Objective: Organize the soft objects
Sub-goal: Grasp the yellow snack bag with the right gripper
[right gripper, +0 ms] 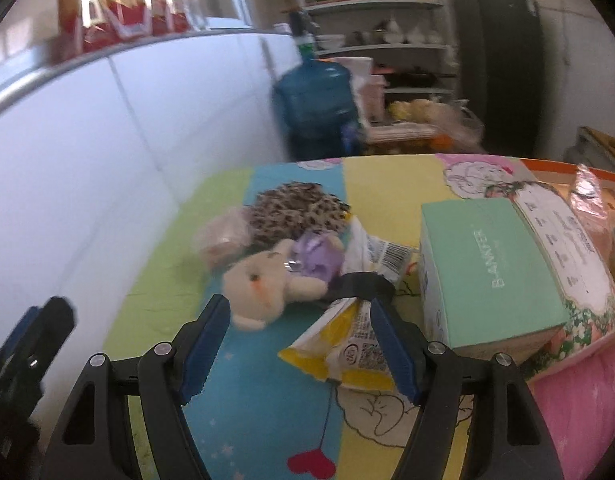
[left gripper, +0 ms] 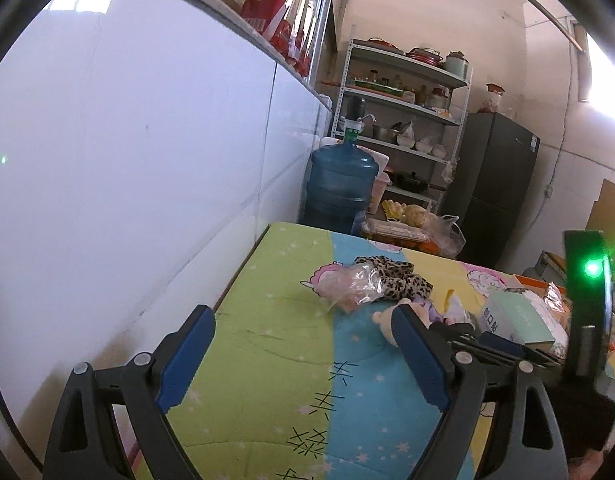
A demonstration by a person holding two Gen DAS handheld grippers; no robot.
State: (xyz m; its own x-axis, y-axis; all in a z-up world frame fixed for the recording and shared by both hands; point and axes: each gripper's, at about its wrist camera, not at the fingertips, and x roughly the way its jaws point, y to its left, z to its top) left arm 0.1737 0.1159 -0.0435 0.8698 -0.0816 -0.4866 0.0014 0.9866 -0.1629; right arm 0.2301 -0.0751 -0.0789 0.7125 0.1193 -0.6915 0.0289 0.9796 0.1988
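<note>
A cream plush bear (right gripper: 263, 284) in a purple dress lies on the striped quilt (right gripper: 247, 400), just ahead of my open, empty right gripper (right gripper: 297, 340). A yellow snack pouch (right gripper: 343, 352) lies partly between its fingers. Behind the bear lie a leopard-print cloth (right gripper: 299, 208) and a clear plastic bag with something pink (right gripper: 223, 236). In the left wrist view my left gripper (left gripper: 303, 354) is open and empty over the quilt (left gripper: 267, 340); the leopard cloth (left gripper: 399, 278), plastic bag (left gripper: 347, 284) and bear's head (left gripper: 387, 320) lie ahead to the right.
A mint box (right gripper: 487, 272) and printed packets (right gripper: 563, 240) sit right of the bear. A white wall (left gripper: 127, 160) runs along the quilt's left edge. A blue water jug (left gripper: 339, 188), shelving (left gripper: 403, 120) and a dark fridge (left gripper: 491, 184) stand beyond the far edge.
</note>
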